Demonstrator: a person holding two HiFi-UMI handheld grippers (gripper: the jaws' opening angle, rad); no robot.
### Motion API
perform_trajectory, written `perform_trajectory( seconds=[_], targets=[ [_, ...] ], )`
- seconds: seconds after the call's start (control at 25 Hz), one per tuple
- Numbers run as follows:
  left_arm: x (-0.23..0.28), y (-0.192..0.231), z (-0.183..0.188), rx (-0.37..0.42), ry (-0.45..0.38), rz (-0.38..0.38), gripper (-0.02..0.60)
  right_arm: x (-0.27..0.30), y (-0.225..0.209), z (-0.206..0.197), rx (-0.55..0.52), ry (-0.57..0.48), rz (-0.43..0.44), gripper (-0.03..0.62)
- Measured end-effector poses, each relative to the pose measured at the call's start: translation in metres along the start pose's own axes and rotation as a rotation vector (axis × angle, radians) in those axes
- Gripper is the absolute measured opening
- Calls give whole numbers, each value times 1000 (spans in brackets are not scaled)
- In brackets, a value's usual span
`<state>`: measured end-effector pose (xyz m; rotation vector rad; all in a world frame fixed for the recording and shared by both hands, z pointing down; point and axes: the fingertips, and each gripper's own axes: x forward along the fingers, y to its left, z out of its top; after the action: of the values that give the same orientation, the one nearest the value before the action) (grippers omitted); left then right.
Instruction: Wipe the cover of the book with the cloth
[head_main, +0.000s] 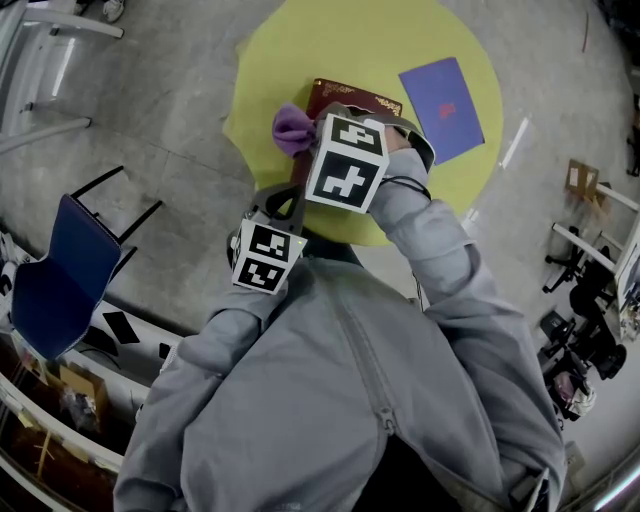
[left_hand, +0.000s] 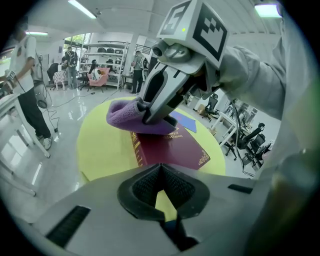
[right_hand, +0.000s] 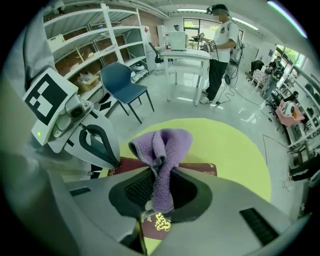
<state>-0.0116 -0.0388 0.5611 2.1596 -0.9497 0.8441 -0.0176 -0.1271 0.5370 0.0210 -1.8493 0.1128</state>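
Note:
A maroon book (head_main: 352, 98) with gold print lies on the round yellow table (head_main: 280, 45). My right gripper (right_hand: 160, 172) is shut on a purple cloth (right_hand: 164, 145), which bunches up above its jaws. In the left gripper view the cloth (left_hand: 132, 117) rests on the far end of the book (left_hand: 172, 150), under the right gripper (left_hand: 150, 112). My left gripper (left_hand: 162, 166) is shut with nothing between its jaws, just short of the book's near edge. In the right gripper view its tip (right_hand: 116, 162) sits at the book's left corner (right_hand: 125, 165).
A blue book (head_main: 442, 108) lies on the table to the right of the maroon one. A blue chair (head_main: 55, 270) stands on the floor at the left. Beyond the table are a white desk (right_hand: 185, 55), shelves and a standing person (right_hand: 220, 45).

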Motion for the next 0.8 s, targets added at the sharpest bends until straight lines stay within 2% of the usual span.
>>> perform_trajectory(
  seconds=[0.44,0.8],
  targets=[
    [0,3,-4,1,-3,10,18,12,0,-4,38,-1,20,97],
    [0,2,-3,3,-3,12,17,5,1,-31,69,22,11,96]
  ],
)
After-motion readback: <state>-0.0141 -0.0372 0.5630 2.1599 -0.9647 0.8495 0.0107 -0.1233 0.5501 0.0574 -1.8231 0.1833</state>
